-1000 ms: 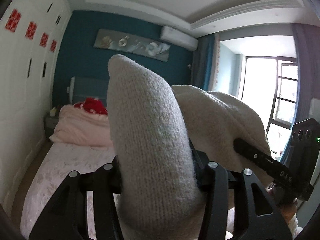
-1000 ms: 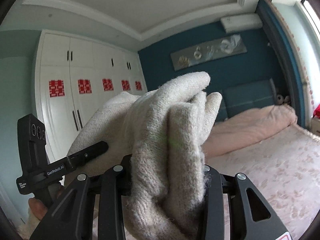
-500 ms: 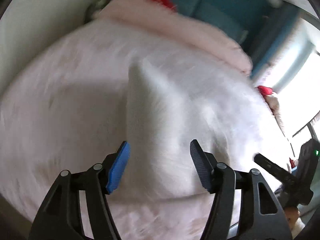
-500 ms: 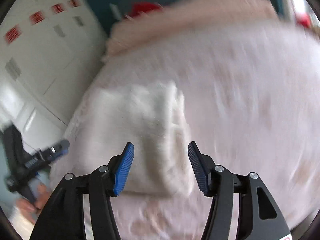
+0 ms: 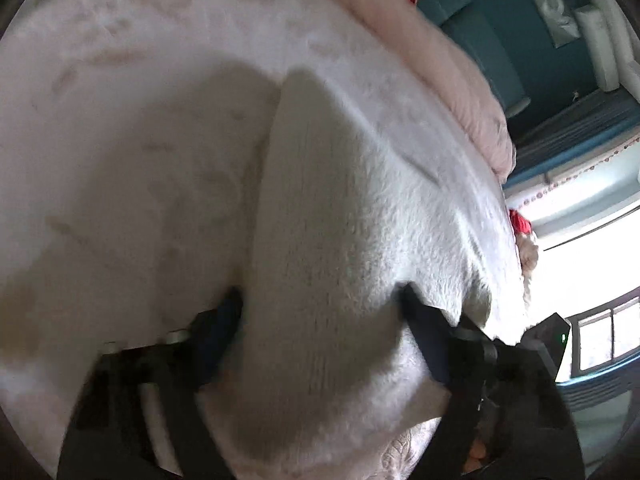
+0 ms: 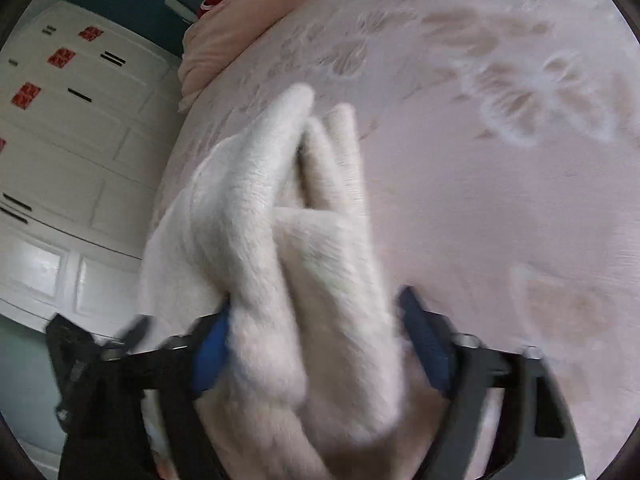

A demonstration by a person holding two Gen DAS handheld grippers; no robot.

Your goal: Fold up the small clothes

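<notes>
Cream knit garment point(image 6: 280, 260) bunched between right claw point(image 6: 316, 340), jaws closing, left claw point(image 5: 320, 332) opening around it, bed point(image 6: 500, 200) beneath.

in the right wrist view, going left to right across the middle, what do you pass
white wardrobe doors → cream knit garment, bunched between the fingers of the right gripper → bare pink floral bedspread
</notes>
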